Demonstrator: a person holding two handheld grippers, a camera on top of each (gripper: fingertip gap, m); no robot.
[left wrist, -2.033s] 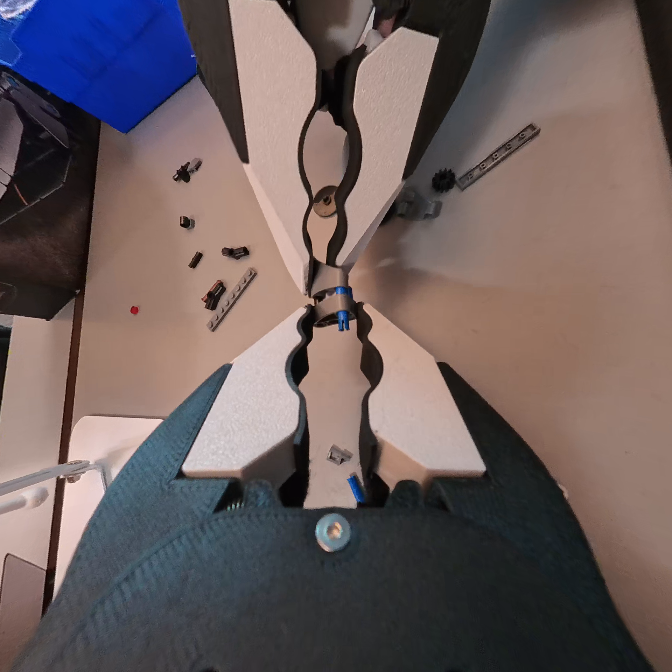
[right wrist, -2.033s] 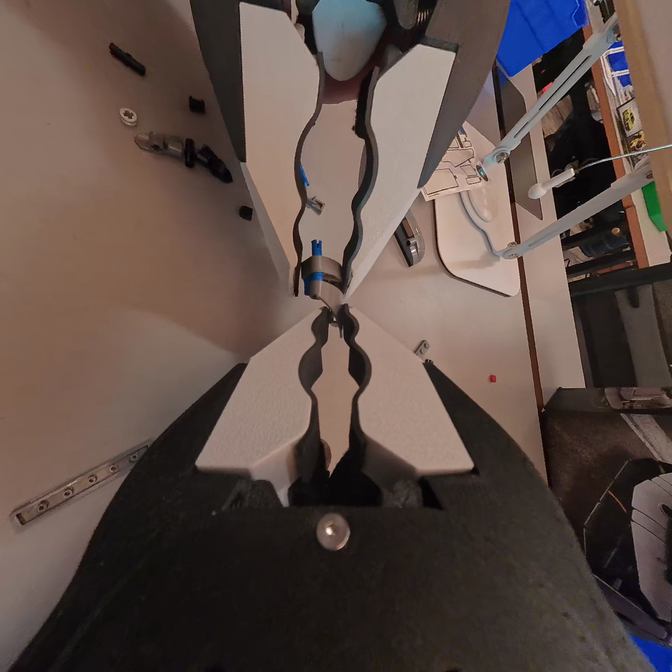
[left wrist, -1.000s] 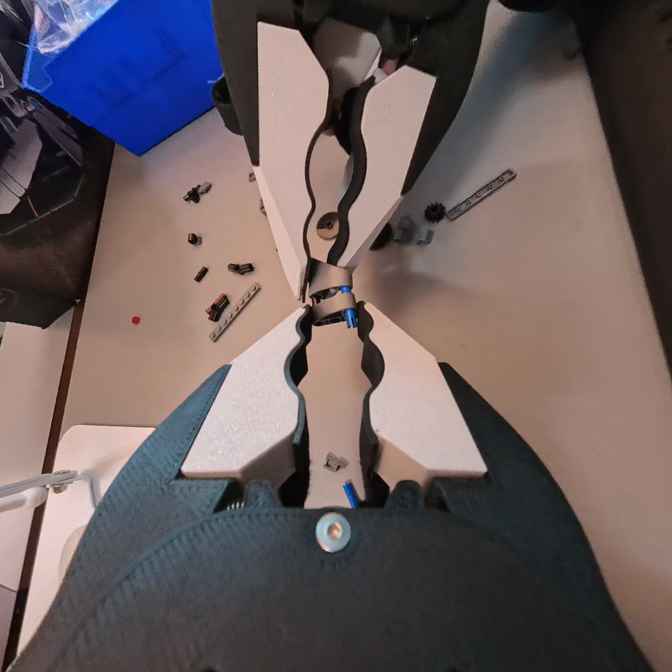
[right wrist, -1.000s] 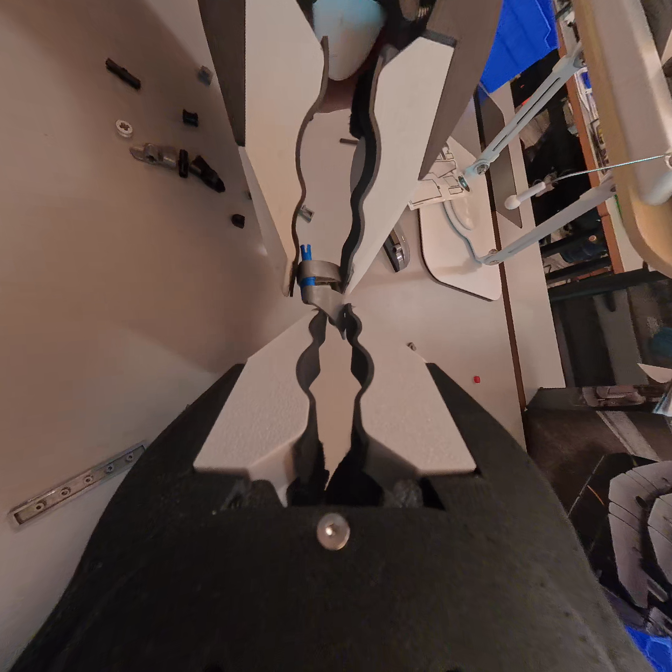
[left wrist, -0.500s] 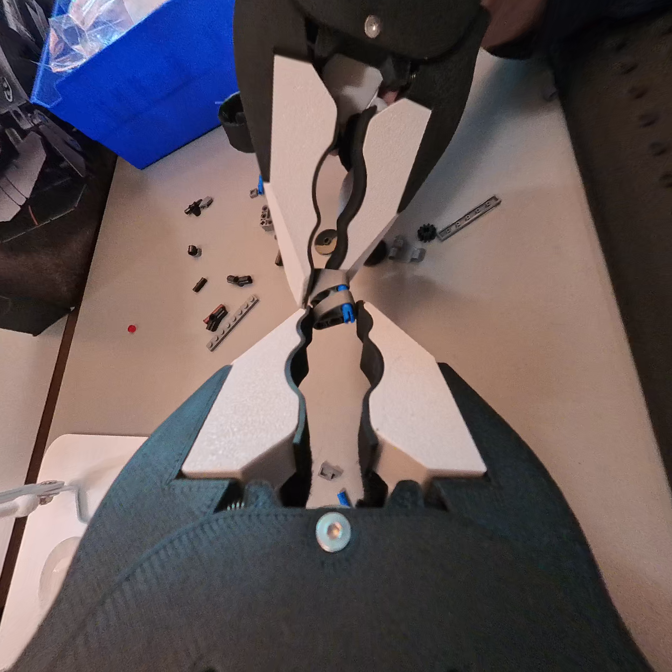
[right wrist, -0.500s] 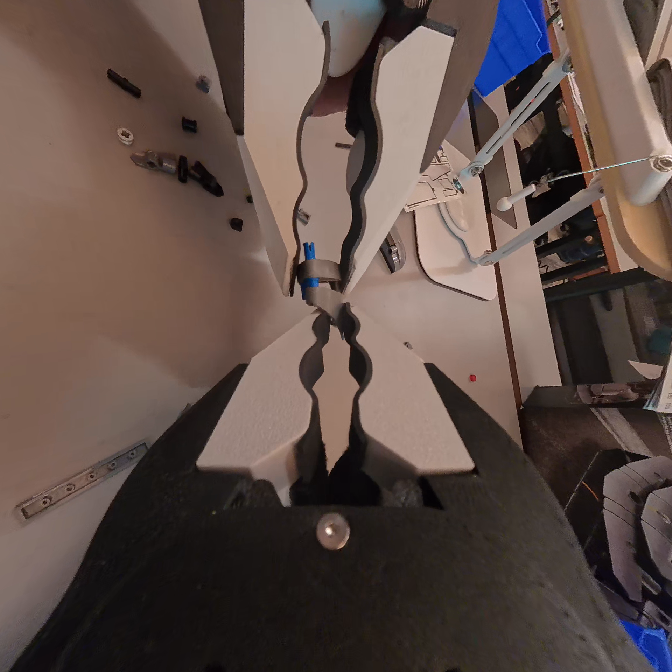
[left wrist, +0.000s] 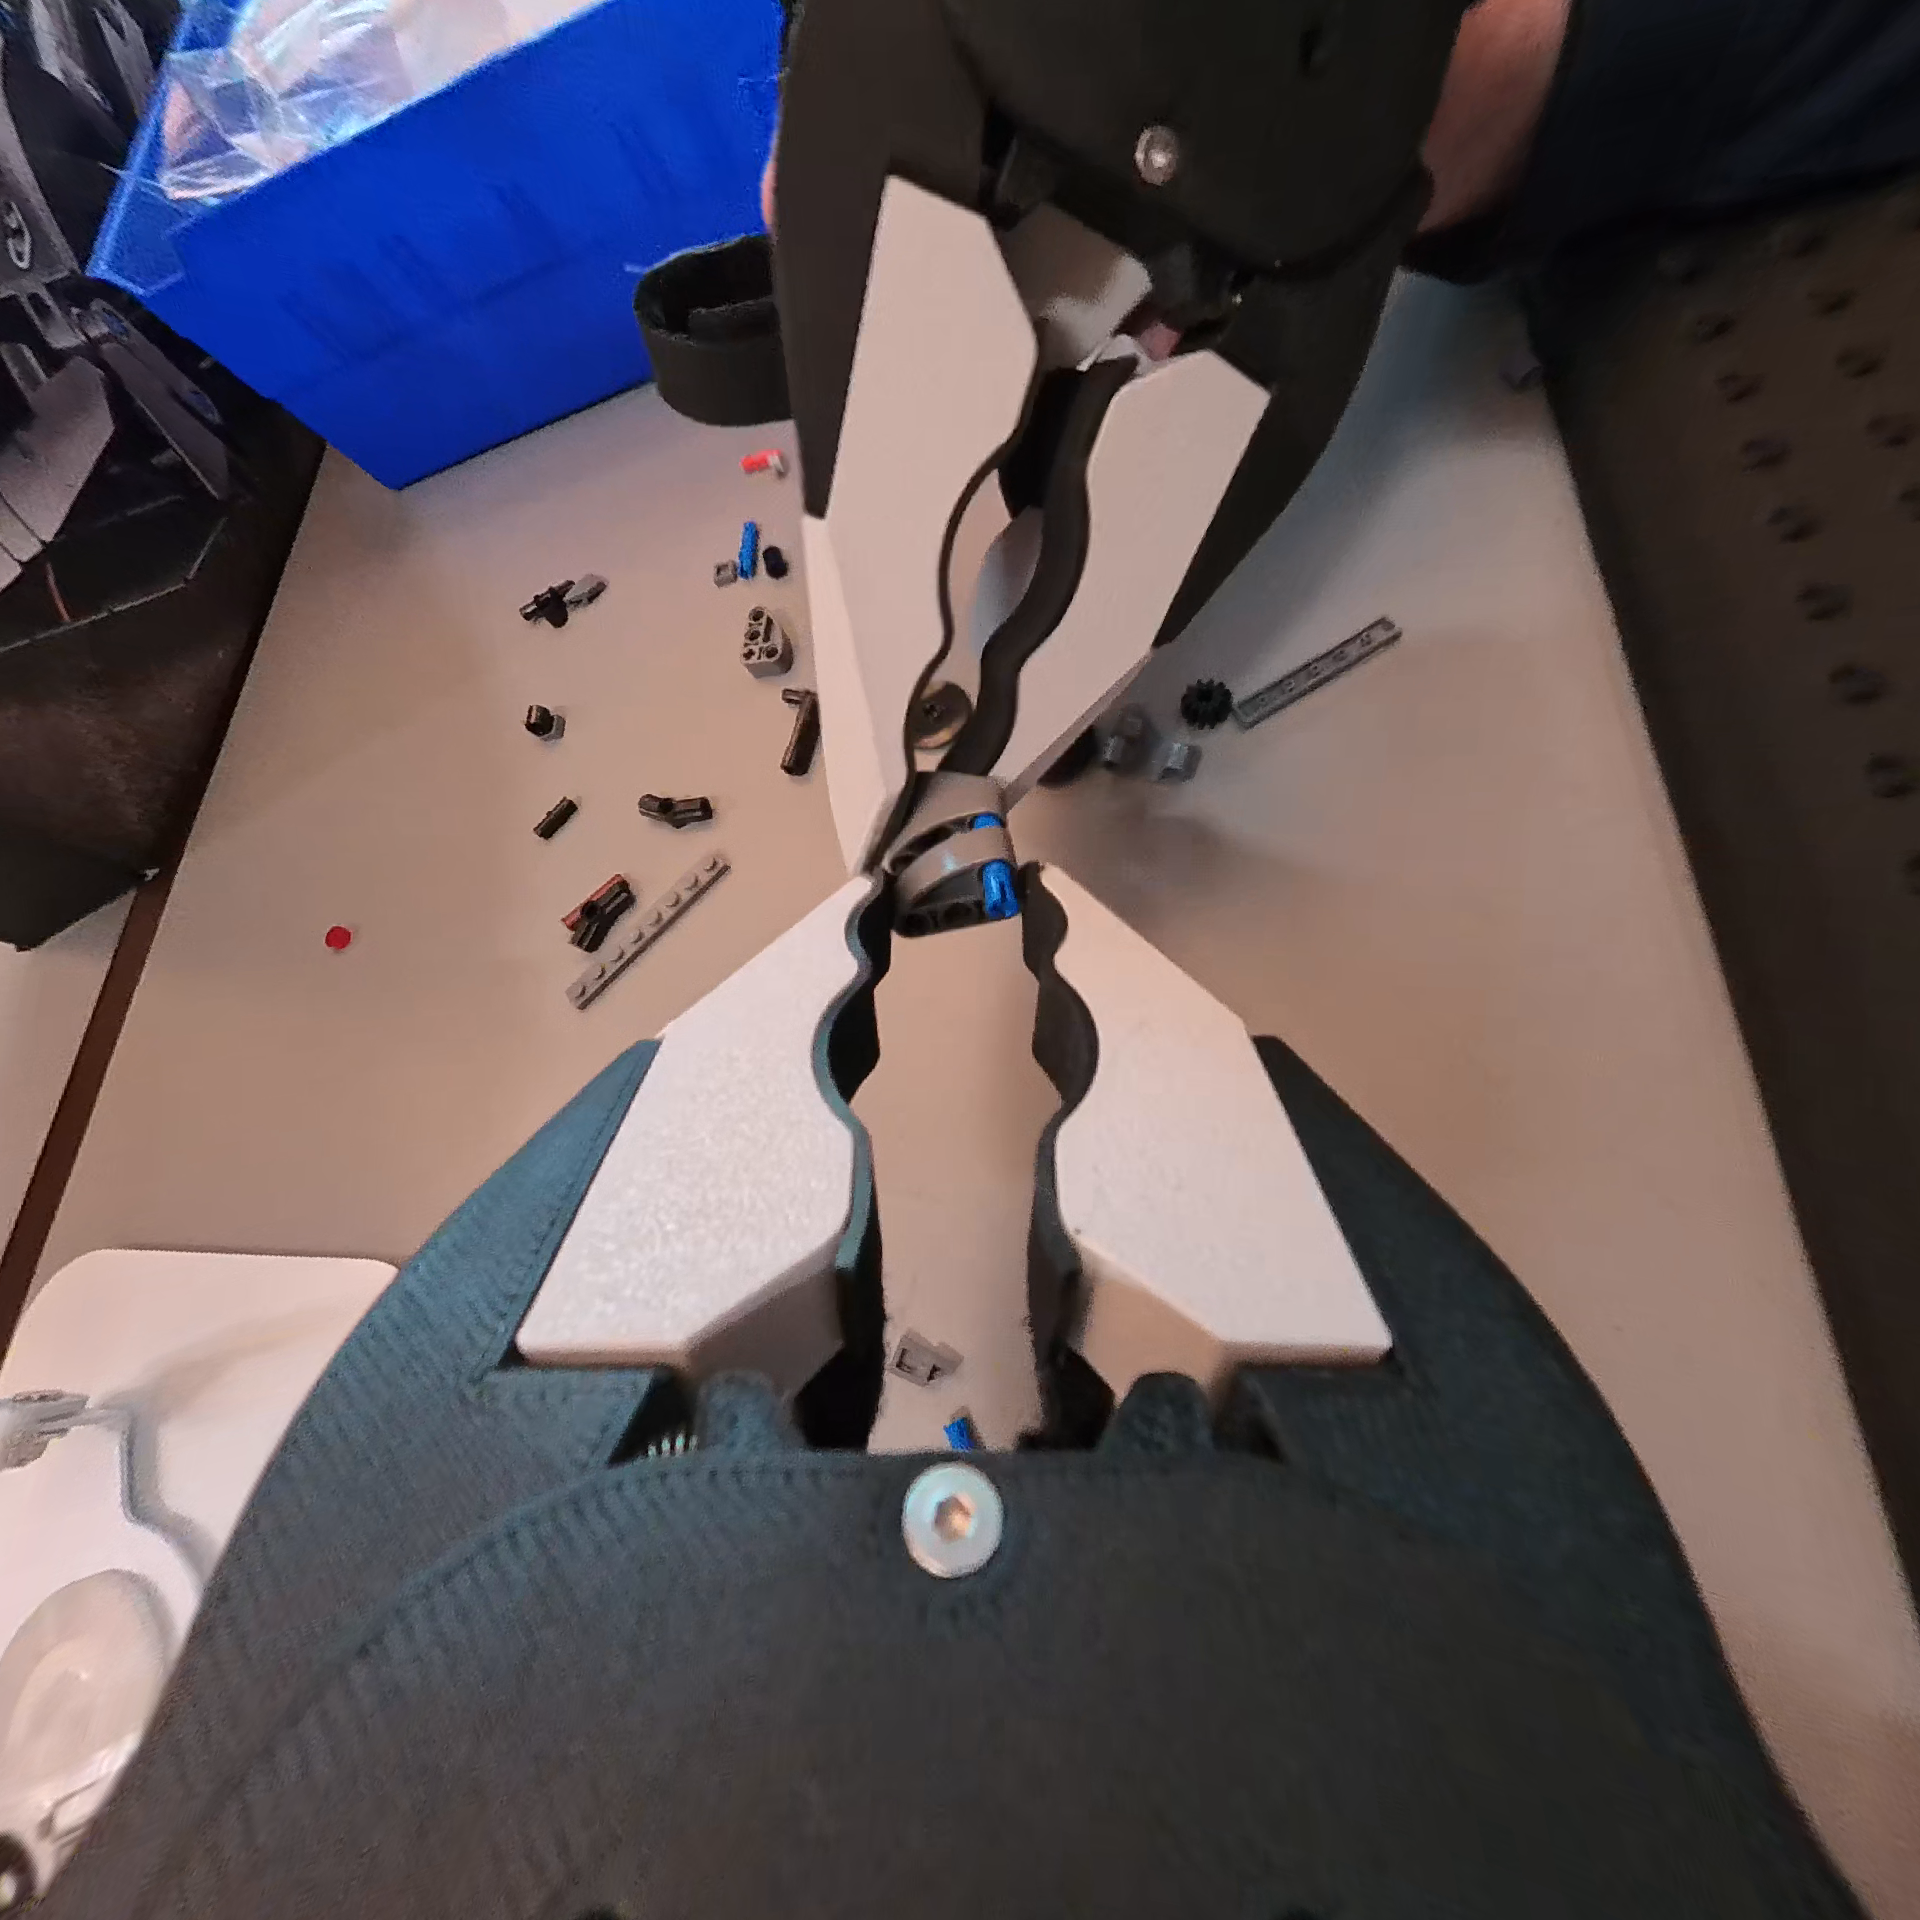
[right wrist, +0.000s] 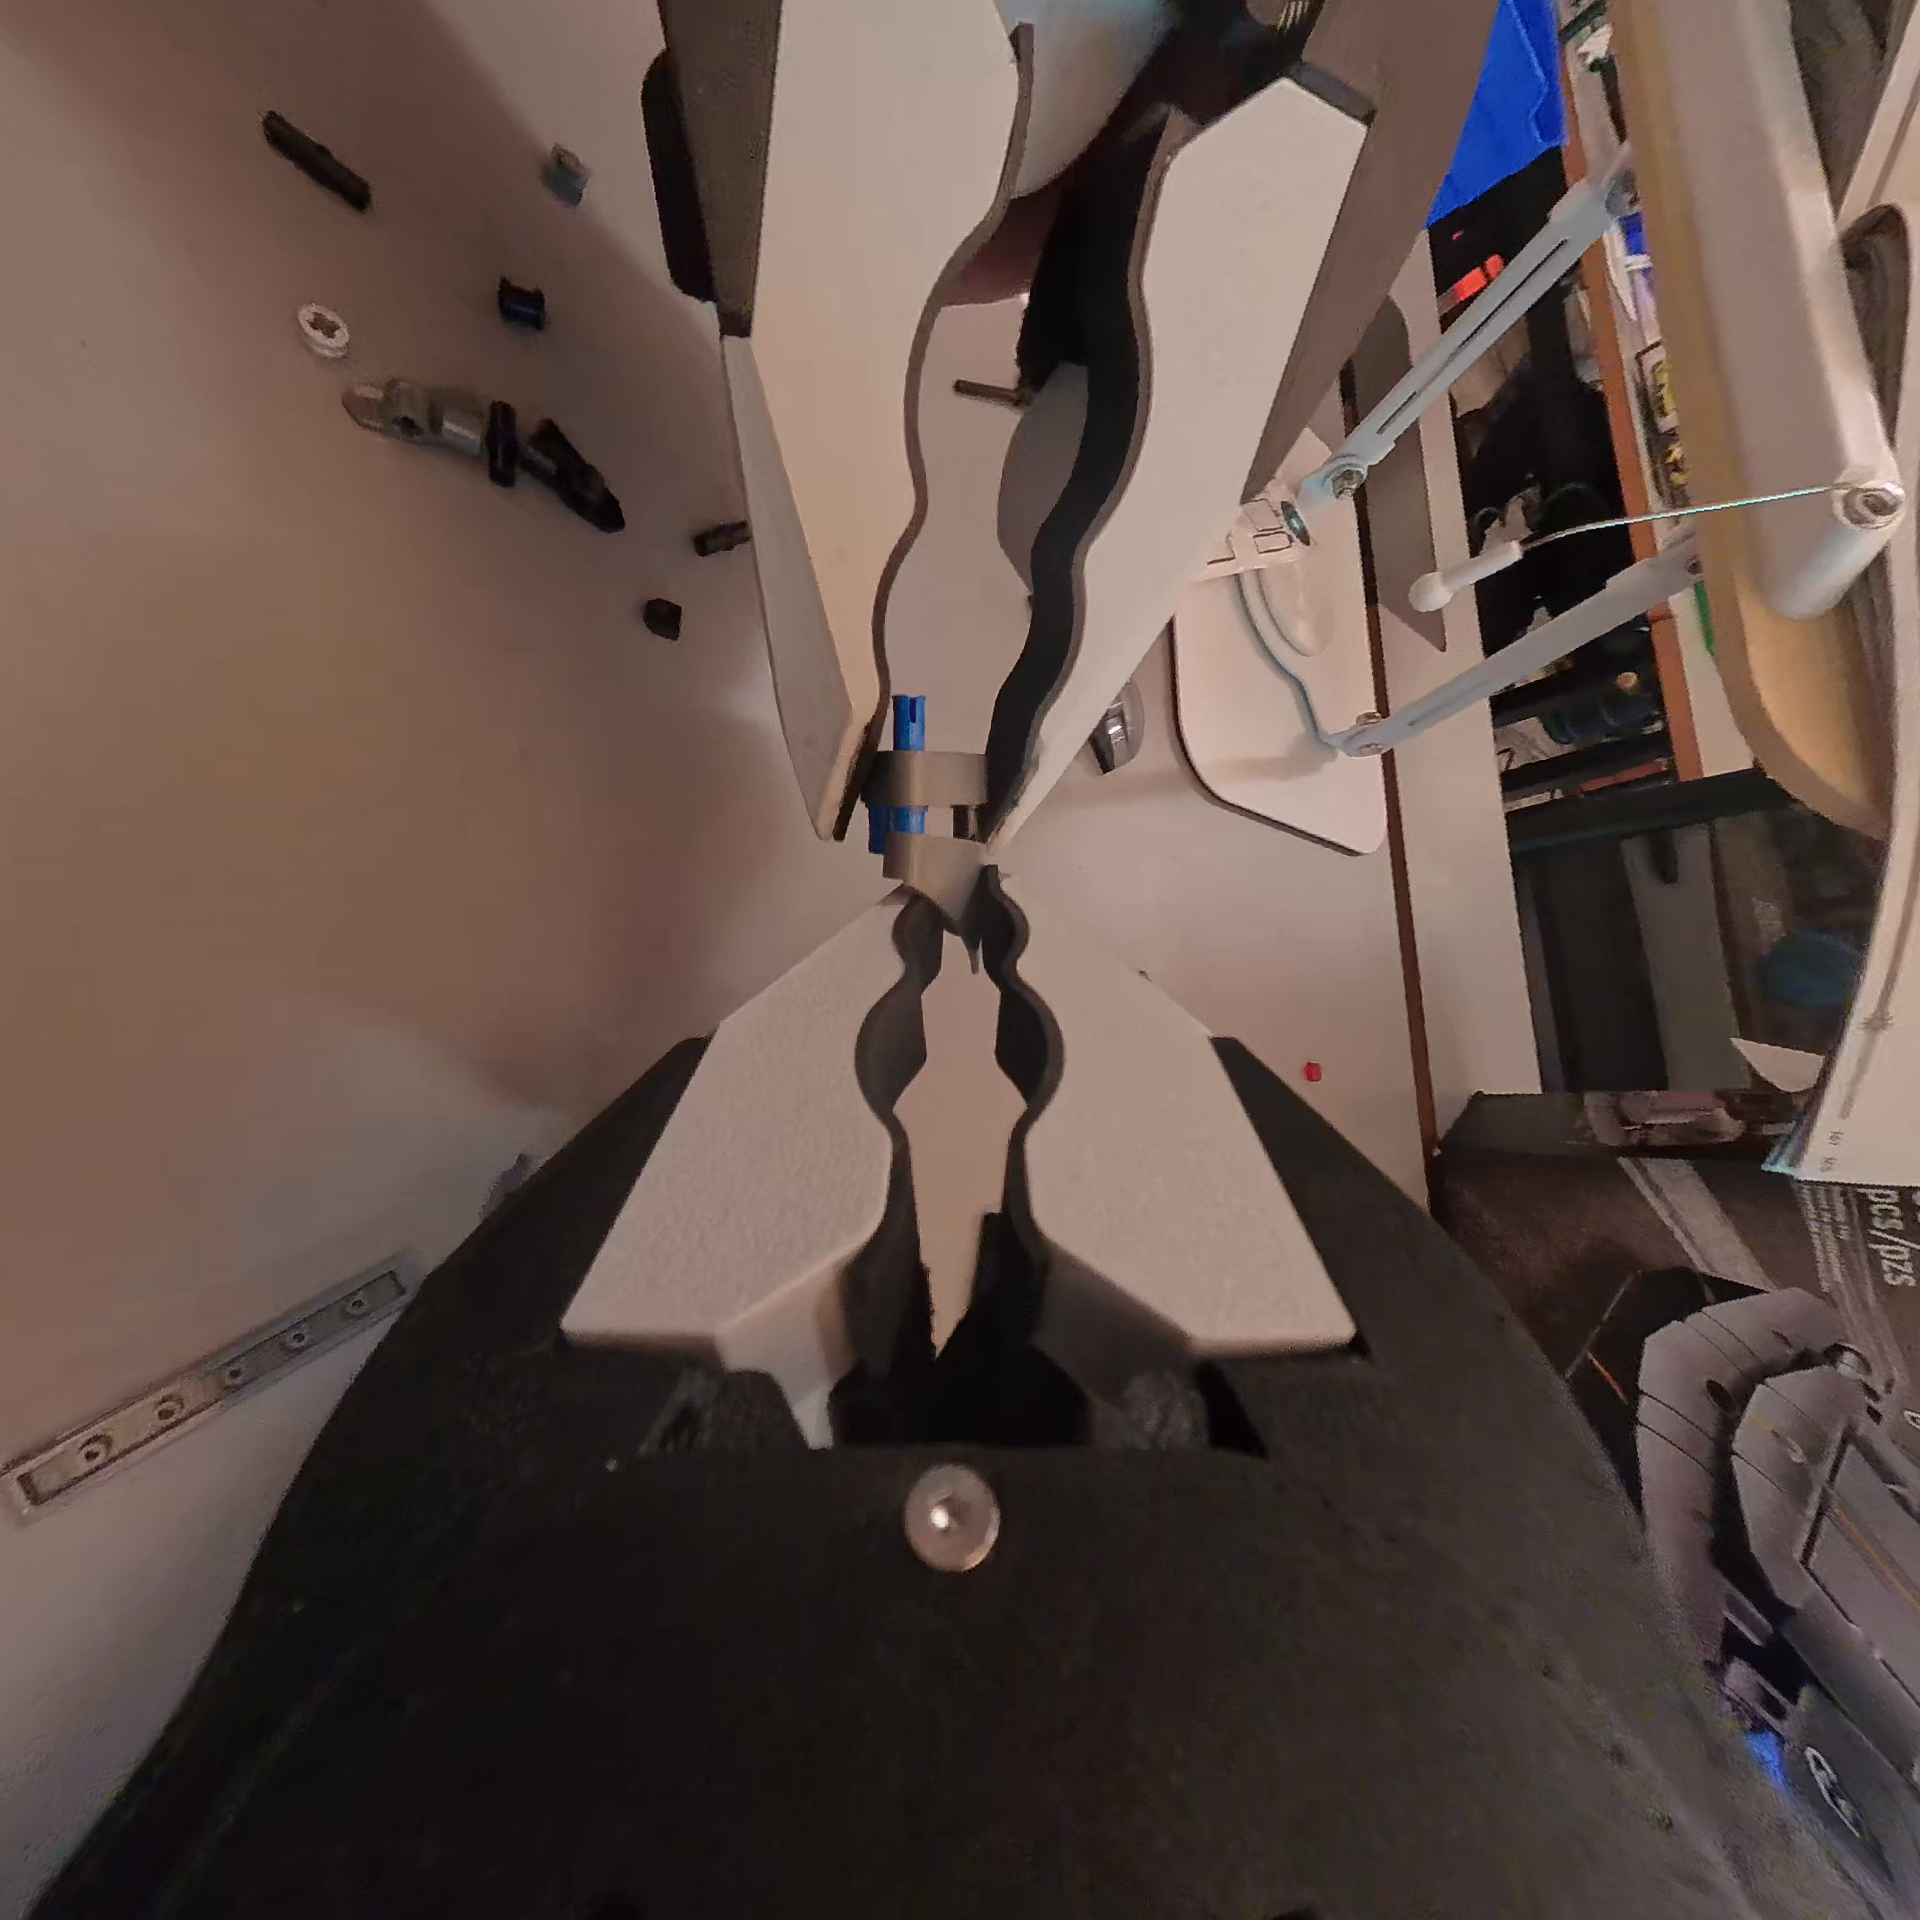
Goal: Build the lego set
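My left gripper (left wrist: 945,909) is shut on a small grey curved lego piece (left wrist: 935,883) with a blue pin (left wrist: 994,883) through it. My right gripper (left wrist: 935,805) meets it tip to tip from the far side, shut on a second grey piece (left wrist: 961,798) that touches the first. In the right wrist view my right gripper (right wrist: 951,904) grips its grey piece (right wrist: 925,857). The left gripper (right wrist: 914,810) above it holds the other grey piece (right wrist: 935,769), with the blue pin (right wrist: 909,722) sticking out. Both are held above the table.
Loose lego parts lie on the beige table (left wrist: 1299,987): a grey strip (left wrist: 649,930), black pins (left wrist: 675,808), a red stud (left wrist: 336,937), a black gear (left wrist: 1205,701), a long grey beam (left wrist: 1314,670). A blue bin (left wrist: 447,260) stands far left. A white lamp base (left wrist: 156,1351) is near left. My left and right fingertips are right by each other. The black gear (left wrist: 1205,701) is about equally far from each gripper, around 11 cm.
Both grippers have risen from the table together, still tip to tip with the joined pieces. The right gripper has tilted to one side. More of the far table shows.
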